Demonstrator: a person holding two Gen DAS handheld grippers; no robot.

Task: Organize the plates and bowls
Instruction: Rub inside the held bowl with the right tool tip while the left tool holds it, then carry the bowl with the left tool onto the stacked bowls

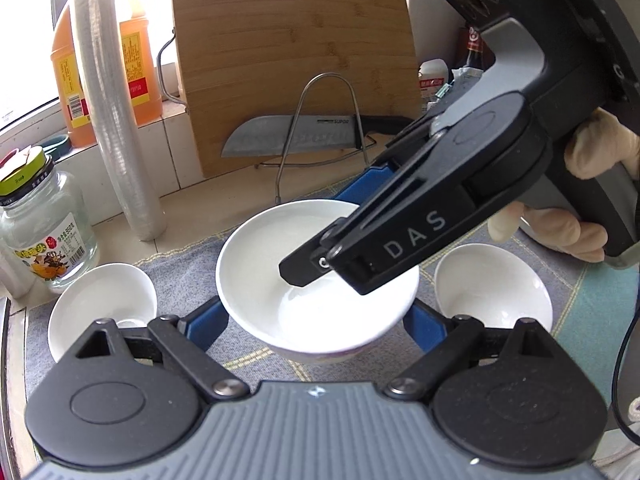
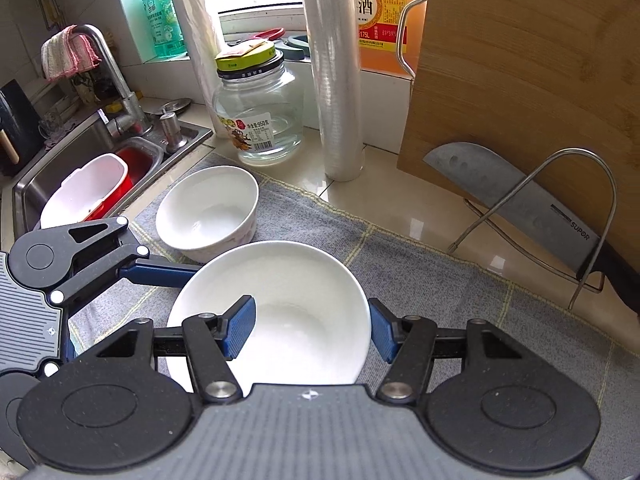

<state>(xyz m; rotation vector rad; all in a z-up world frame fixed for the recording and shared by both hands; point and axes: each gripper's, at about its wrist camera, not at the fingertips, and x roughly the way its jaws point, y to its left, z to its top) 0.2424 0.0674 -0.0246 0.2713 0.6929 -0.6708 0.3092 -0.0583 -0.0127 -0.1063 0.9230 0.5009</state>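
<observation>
Large bowl (image 2: 276,312): glazed white ceramic, round, deep; sits at centre of both views above the grey woven cloth (image 2: 420,264); right gripper (image 2: 312,330) pinches its wall, one ribbed blue pad inside, one outside; left gripper (image 1: 316,320) spans it wide, pads at both flanks, presumably steadying; small bowls at 9 (image 1: 100,304) and 3 o'clock (image 1: 492,292), likely nesting targets.

Both grippers (image 1: 316,320) (image 2: 312,330) clamped, angled downward
</observation>
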